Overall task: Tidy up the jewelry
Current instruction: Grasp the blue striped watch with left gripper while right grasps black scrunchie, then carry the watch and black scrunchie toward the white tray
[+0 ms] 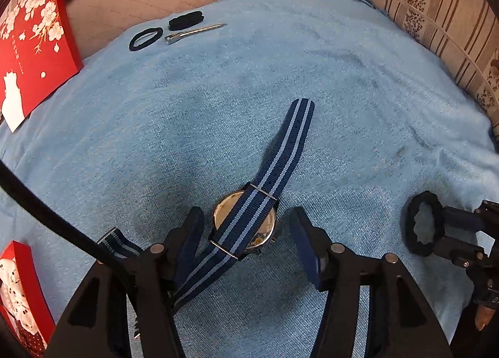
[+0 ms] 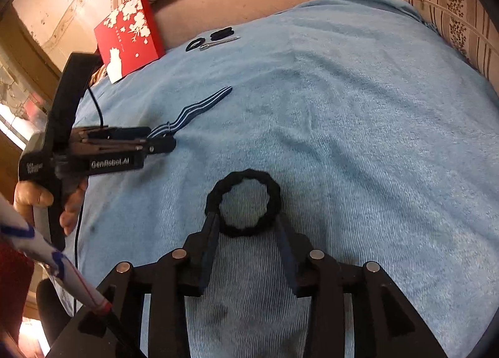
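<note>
Left tongs (image 1: 246, 242) open over striped watch (image 1: 246, 220), blue towel (image 1: 343, 92)

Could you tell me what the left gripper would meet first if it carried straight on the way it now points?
Most likely the watch: the left gripper points steeply down with open jaws either side of its case, which lies face-down on the blue blanket. How close they are is unclear.

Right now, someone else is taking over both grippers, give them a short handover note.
Left gripper: open, straddling the watch, which lies face down on the blue towel.
Right gripper: open, the black braided hair tie lying between its fingertips.
Far edge: thin hair tie, black scrunchie and metal clip lie together beside the red box.
Left: watch and braided tie, apparently.
</note>
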Demonstrator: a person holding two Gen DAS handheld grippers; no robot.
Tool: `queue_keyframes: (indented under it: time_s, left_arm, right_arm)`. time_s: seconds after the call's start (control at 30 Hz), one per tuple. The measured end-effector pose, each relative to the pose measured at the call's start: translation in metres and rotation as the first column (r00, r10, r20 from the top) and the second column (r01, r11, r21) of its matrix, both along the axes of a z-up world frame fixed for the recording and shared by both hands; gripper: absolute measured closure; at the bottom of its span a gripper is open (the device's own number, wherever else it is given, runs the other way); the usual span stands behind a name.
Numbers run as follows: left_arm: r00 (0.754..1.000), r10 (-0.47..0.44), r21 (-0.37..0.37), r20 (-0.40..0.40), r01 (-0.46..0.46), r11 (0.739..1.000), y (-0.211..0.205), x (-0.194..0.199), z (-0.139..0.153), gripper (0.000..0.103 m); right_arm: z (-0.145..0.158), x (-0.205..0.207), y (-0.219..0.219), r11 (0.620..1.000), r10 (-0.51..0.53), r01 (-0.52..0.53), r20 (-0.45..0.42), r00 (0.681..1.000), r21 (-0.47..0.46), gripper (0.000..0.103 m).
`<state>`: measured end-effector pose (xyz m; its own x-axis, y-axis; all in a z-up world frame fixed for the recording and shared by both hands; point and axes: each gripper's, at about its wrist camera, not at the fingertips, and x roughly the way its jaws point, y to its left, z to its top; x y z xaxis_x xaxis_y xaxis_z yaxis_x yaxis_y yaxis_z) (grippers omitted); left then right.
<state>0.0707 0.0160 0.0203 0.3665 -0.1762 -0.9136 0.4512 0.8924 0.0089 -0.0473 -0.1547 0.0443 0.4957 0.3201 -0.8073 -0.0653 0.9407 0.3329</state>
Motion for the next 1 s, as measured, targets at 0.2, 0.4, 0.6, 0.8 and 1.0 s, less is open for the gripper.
queue_keyframes:
  time_s: [0.2, 0.4, 0.6, 0.8, 1.0]
  left_arm:
    - [0.998, 0.055, -0.007, -0.003, -0.055, 0.998, 0.004, -0.006, 0.004, 0.062]
    - [0.990, 0.140, -0.064, 0.013, -0.139, 0.988, 0.022, -0.035, 0.027, 0.063]
    - [0.967, 0.246, -0.133, 0.069, -0.235, 0.963, 0.055, -0.081, 0.077, 0.063]
    - [0.914, 0.380, -0.110, 0.145, -0.367, 0.924, 0.090, -0.132, 0.116, 0.062]
    - [0.841, 0.499, -0.089, 0.212, -0.491, 0.866, 0.127, -0.178, 0.136, 0.062]
  right_arm:
    - [-0.002, 0.008, 0.008, 0.999, -0.027, 0.028, 0.016, 1.000, -0.036, 0.068]
    - [0.007, 0.010, 0.011, 0.998, -0.024, 0.026, 0.037, 0.999, -0.061, 0.096]
    - [0.042, -0.008, 0.019, 0.998, 0.005, 0.003, 0.116, 0.993, -0.067, 0.096]
    - [0.072, -0.030, 0.036, 0.997, 0.050, -0.038, 0.172, 0.984, -0.068, 0.096]
    - [0.100, -0.049, 0.064, 0.991, 0.106, -0.086, 0.225, 0.968, -0.100, 0.096]
